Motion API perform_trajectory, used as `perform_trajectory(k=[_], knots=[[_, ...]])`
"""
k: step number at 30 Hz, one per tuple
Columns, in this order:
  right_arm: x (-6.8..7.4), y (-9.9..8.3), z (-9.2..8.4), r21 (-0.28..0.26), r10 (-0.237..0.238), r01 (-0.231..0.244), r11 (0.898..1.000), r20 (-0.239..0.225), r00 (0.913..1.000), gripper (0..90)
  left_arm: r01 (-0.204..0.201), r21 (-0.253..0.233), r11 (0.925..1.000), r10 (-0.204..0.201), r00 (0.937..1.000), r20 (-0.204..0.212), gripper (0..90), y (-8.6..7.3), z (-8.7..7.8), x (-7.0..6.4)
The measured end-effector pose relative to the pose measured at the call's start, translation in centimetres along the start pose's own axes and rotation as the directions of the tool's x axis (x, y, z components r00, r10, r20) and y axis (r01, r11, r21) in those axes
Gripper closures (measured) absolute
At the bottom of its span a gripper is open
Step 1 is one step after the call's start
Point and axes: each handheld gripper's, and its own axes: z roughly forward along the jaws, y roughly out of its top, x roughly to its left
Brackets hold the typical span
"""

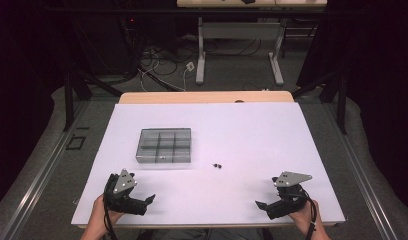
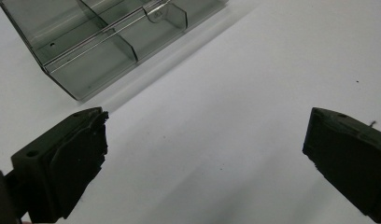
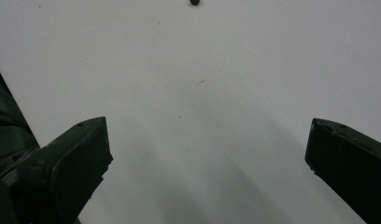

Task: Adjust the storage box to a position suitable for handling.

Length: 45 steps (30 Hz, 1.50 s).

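A clear grey compartment box (image 1: 164, 145) lies on the white table sheet, left of centre; its near corner (image 2: 100, 51) fills the top left of the left gripper view. Two small dark pieces (image 1: 217, 165) lie on the sheet to the right of the box, and one of them (image 3: 194, 2) peeks in at the top edge of the right gripper view. My left gripper (image 1: 148, 202) rests low at the front left, jaws wide apart over bare sheet (image 2: 205, 140). My right gripper (image 1: 261, 206) rests at the front right, open too, with nothing between its jaws (image 3: 207, 149).
The white sheet (image 1: 252, 130) covers a wooden table whose far edge (image 1: 207, 97) shows behind it. Beyond stand a white desk frame (image 1: 239, 50) and loose cables on the floor. Dark stands flank the table on both sides.
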Motion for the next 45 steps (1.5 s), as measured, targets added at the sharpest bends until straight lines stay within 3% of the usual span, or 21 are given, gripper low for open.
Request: perform_trajectory(k=[10, 13, 19, 21, 30, 34, 35, 45], knots=[[0.0, 0.0, 0.0, -0.001, 0.005, -0.005, 1.0, 0.0, 1.0, 0.0, 0.003, 0.009, 1.0, -0.003, 0.9999, -0.013, 0.0, 0.0, 0.2, 0.0], [0.0, -0.1, 0.0, 0.003, 0.009, -0.009, 1.0, -0.003, 1.0, 0.0, 0.018, 0.05, 0.9986, -0.017, 0.9995, -0.028, 0.0, 0.1, 0.5, 0.4], [0.0, -0.1, 0.0, 0.001, 0.005, -0.005, 1.0, 0.001, 1.0, 0.0, 0.038, 0.065, 0.9972, -0.036, 0.9988, -0.034, 0.0, 0.4, 1.0, 0.7], [0.0, -0.1, 0.1, -0.001, 0.007, -0.007, 1.0, 0.006, 1.0, 0.0, 0.058, 0.073, 0.9957, -0.054, 0.9971, -0.054, 0.0, 0.6, 1.3, 0.8], [0.0, -0.1, 0.2, -0.002, 0.009, -0.009, 1.0, 0.003, 1.0, 0.0, 0.062, 0.089, 0.9941, -0.053, 0.9941, -0.094, 1.0, 1.7, 1.6, 1.4], [-0.1, -0.1, 0.2, 0.008, 0.009, -0.009, 1.0, -0.003, 1.0, 0.0, 0.056, 0.077, 0.9954, -0.048, 0.9927, -0.11, 4.9, 2.2, 2.0, 1.8], [-0.1, -0.1, 0.1, 0.013, 0.011, -0.011, 1.0, -0.005, 0.9999, 0.0, 0.054, 0.095, 0.994, -0.043, 0.9929, -0.111, 7.0, 2.3, 1.9, 1.9], [0.0, -0.1, 0.2, 0.01, 0.009, -0.009, 1.0, -0.005, 0.9999, 0.0, 0.06, 0.092, 0.994, -0.048, 0.9912, -0.123, 28.7, 3.5, 2.2, 3.2]])
